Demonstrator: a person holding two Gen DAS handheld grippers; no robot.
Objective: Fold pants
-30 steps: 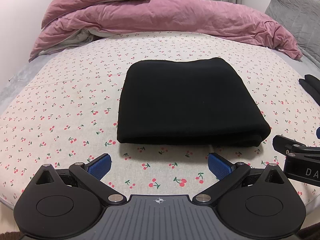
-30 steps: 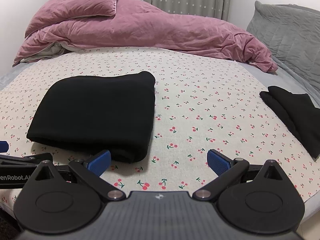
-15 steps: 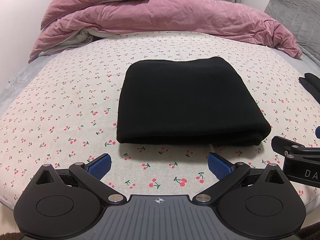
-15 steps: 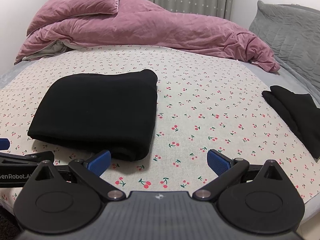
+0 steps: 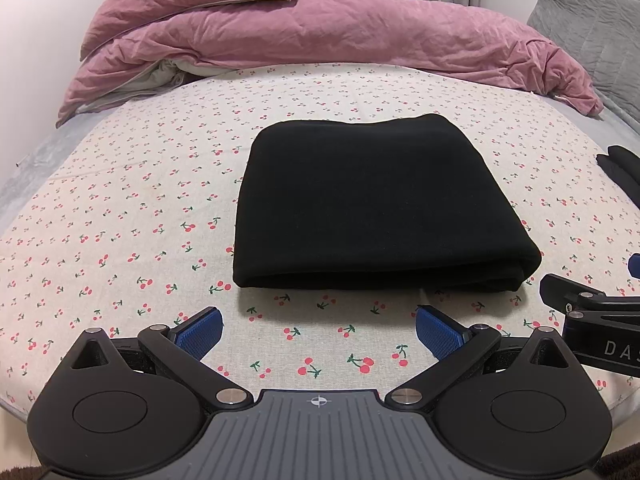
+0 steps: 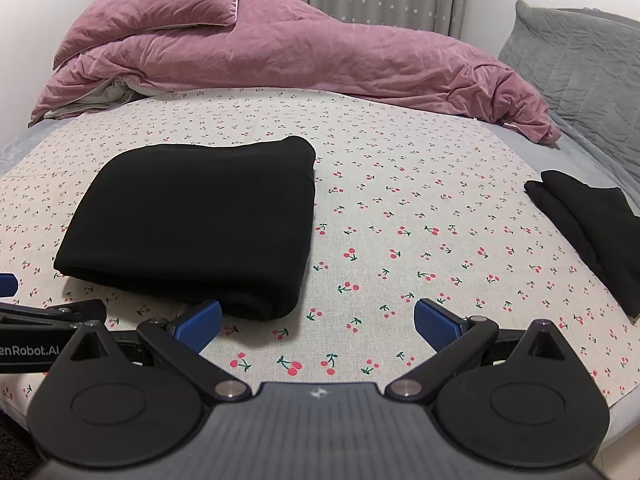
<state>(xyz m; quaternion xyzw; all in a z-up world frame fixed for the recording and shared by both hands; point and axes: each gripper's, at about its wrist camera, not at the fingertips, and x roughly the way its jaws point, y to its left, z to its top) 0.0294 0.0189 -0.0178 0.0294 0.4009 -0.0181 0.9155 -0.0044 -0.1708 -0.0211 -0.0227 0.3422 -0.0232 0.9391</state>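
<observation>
The black pants lie folded into a flat rectangle on the cherry-print sheet; the right wrist view shows the same pants left of centre. My left gripper hovers just in front of their near edge, open, with nothing between its blue pads. My right gripper is open too and holds nothing, off the pants' near right corner. The right gripper's black body shows at the right edge of the left wrist view, and the left gripper's body shows at the left edge of the right wrist view.
A crumpled pink duvet with a pillow lies across the back of the bed. A grey quilted pillow sits at the back right. A second black garment lies folded near the bed's right edge.
Both grippers have drifted slightly back and up from the pants; the pants have not moved and both grippers stay open.
</observation>
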